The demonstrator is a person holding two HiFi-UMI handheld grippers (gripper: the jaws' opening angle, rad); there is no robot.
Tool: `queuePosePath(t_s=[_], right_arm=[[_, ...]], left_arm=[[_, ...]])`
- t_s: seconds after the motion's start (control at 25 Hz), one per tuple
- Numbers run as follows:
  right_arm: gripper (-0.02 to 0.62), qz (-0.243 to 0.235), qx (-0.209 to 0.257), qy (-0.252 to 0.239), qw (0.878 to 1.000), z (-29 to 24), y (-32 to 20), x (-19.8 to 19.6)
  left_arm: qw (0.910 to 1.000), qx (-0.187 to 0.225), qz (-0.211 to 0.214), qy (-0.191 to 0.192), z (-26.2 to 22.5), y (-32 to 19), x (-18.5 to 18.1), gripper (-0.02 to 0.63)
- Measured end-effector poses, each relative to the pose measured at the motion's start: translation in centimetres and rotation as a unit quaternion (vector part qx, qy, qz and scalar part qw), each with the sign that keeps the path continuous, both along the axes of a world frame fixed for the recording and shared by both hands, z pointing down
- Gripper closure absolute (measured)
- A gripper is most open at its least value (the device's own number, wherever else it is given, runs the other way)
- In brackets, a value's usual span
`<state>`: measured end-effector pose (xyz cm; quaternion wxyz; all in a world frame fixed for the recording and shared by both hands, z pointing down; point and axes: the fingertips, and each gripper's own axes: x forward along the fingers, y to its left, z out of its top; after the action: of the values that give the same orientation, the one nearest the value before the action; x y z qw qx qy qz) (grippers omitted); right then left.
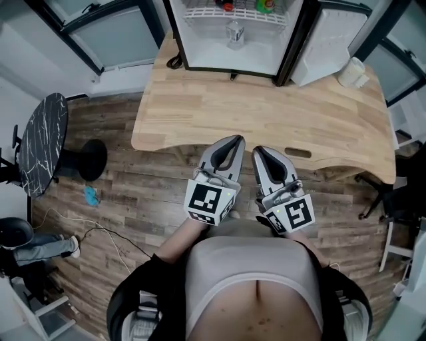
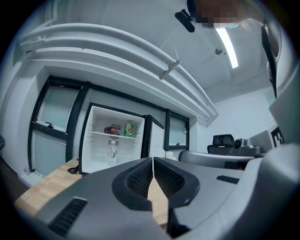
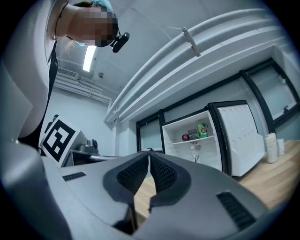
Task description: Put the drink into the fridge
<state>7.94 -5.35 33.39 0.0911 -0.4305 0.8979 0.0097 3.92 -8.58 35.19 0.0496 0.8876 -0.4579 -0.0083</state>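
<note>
At the far left a dark round side table (image 1: 43,141) stands on the wooden floor (image 1: 153,200), well apart from the bench (image 1: 219,113). At the back of the bench an open fridge (image 1: 219,61) holds the drinks: a clear bottle (image 1: 234,33) stands upright on the lower level, and a red-topped can (image 1: 228,6) and a green can (image 1: 264,5) sit on the wire shelf above it. Near the bench's front edge, the left hand-held gripper (image 1: 235,139) is fully closed with its pads touching and nothing between them. Just beside it, the right hand-held gripper (image 1: 258,151) is likewise closed and empty. Both point toward the fridge, well apart from it. The fridge door (image 1: 326,46) hangs open to the right, with a white roll (image 1: 351,72) on the bench past it.
</note>
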Motion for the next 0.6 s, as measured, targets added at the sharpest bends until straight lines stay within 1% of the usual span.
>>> queuePosePath(t_s=[0.2,0.28,0.52,0.6], right_arm=[[0.560,-0.013,-0.001,-0.005,1.000,0.6,1.0,-0.4],[0.560,-0.015,-0.002,-0.010,1.000,0.6,1.1,-0.6],[0.560,-0.015,0.019,-0.001,1.000,-0.7,2.5,-1.3],[0.560,-0.014,0.019,0.005,1.000,-0.9,3.0,-1.6]], left_arm=[[1.0000,-0.001,-0.007,-0.004,0.7,1.3,-0.1,0.592],[1.0000,-0.001,-0.003,-0.004,0.7,1.7,0.0,0.592],[0.9999,0.016,0.006,0.000,-0.5,3.2,-0.5,0.592],[0.9998,0.016,0.007,0.004,-0.7,3.8,-0.7,0.592]])
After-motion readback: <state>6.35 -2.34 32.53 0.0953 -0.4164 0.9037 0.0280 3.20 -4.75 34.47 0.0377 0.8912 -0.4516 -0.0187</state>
